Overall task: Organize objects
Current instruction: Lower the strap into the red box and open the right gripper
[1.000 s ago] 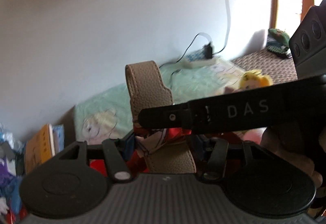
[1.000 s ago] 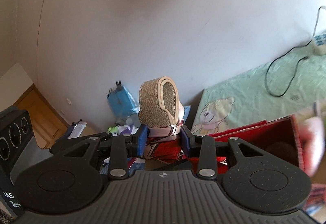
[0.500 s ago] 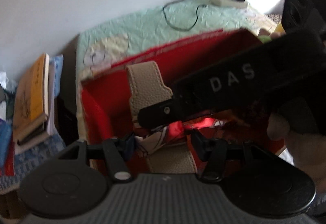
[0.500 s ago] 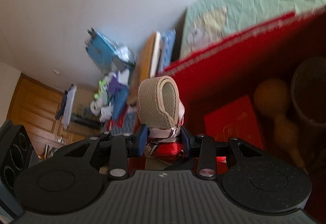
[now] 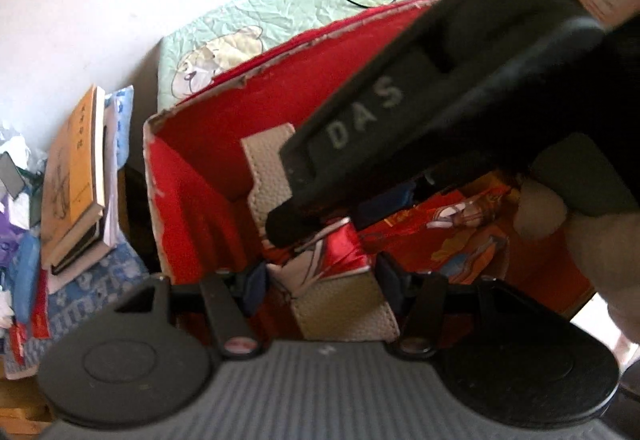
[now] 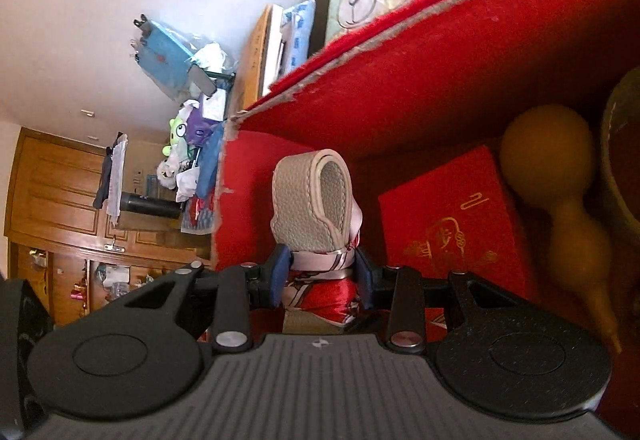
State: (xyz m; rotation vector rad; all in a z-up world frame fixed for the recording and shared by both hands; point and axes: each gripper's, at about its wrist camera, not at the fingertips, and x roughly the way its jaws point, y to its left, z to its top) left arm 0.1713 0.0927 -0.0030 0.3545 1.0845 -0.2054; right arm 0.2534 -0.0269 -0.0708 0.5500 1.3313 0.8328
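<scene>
Beige leather strap (image 6: 312, 199), bound with a red patterned scarf (image 6: 320, 292), is clamped at the scarf by the right gripper (image 6: 320, 274) and at its other end by the left gripper (image 5: 320, 286), inside the red box (image 6: 460, 79) near its left corner. Right of the strap in the box lie a red booklet (image 6: 448, 215) and a tan gourd (image 6: 560, 199); books (image 5: 74, 175) stand outside the box's left wall, and the right gripper's black body blocks much of the left view. A second ago the strap was above the box against the bare wall; now both grippers have come down into it.

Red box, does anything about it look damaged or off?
Yes. The red box has a frayed, torn top edge with pale material showing through, and its near corner is chipped and peeling. Contents inside look intact.
</scene>
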